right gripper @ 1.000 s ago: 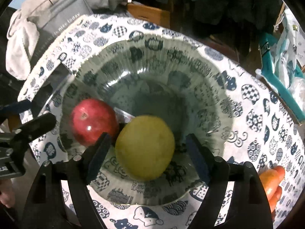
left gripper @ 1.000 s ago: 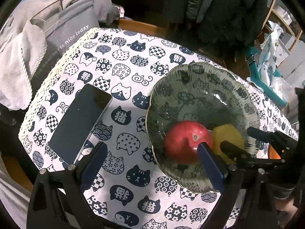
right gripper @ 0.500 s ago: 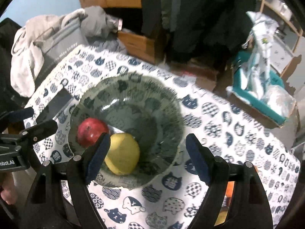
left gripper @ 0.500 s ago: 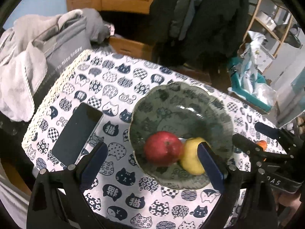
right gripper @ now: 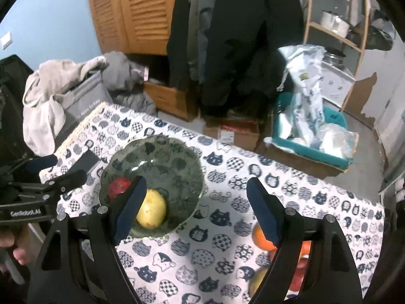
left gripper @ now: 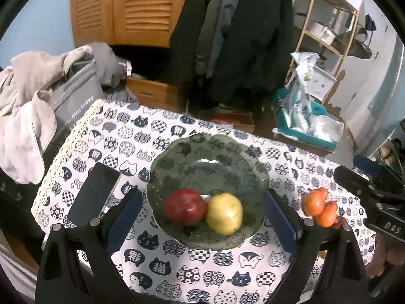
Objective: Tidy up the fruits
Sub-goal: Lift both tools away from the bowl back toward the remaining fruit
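Both hand-held grippers, left (left gripper: 201,214) and right (right gripper: 196,209), hover spread and empty above the desk (left gripper: 162,261), leaving a red apple (left gripper: 184,207) and yellow fruit (left gripper: 224,214) touching in the green bowl (left gripper: 210,157).

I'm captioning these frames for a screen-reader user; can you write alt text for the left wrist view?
A dark patterned glass bowl on a cat-print tablecloth holds a red apple touching a yellow fruit. The left gripper frames it from above, jaws open and empty. A phone lies left of the bowl, orange fruits right, with the right gripper at the edge.
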Demonstrator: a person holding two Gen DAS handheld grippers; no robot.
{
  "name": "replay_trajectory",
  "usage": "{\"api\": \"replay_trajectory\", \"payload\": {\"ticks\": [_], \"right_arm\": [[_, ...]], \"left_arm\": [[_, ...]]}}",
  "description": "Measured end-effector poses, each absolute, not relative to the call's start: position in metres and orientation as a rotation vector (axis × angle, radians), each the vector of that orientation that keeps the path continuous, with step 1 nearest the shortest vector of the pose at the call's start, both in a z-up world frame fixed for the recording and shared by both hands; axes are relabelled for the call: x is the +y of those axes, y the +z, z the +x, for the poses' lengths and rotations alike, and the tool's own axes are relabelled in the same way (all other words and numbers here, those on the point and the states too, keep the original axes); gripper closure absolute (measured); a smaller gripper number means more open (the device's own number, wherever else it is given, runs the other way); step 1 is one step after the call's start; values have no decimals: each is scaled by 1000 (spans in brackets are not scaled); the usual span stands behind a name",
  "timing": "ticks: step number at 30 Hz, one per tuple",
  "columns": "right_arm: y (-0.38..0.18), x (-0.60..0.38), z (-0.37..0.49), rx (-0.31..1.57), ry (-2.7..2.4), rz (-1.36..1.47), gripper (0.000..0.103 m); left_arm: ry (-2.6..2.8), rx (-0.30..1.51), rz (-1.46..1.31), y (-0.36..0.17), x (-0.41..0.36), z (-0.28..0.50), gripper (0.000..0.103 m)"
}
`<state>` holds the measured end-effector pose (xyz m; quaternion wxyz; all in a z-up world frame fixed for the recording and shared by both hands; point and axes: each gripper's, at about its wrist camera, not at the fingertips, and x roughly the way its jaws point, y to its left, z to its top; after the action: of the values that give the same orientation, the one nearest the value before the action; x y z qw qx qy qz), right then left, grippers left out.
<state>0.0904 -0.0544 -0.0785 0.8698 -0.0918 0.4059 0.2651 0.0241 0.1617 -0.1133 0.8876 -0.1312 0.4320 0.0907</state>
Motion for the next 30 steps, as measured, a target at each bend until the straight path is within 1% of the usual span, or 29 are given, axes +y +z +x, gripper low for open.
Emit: {"api": "replay_trajectory", "payload": {"ticks": [13,19,23,30], "right_arm": [[-35,-132,63,705,492,-137,21],[-26,-171,54,671,444,-106,21],[-22,-197,48,654,409,-80,21],[-24,-233,40,647,344,-62,21]], "left_arm": [[171,765,-202,-68,128,9,7],[129,725,-170,-53,105,8,6],[103,697,-154,-43,87,7,2],[47,663,-111,-32,53,7,1]]}}
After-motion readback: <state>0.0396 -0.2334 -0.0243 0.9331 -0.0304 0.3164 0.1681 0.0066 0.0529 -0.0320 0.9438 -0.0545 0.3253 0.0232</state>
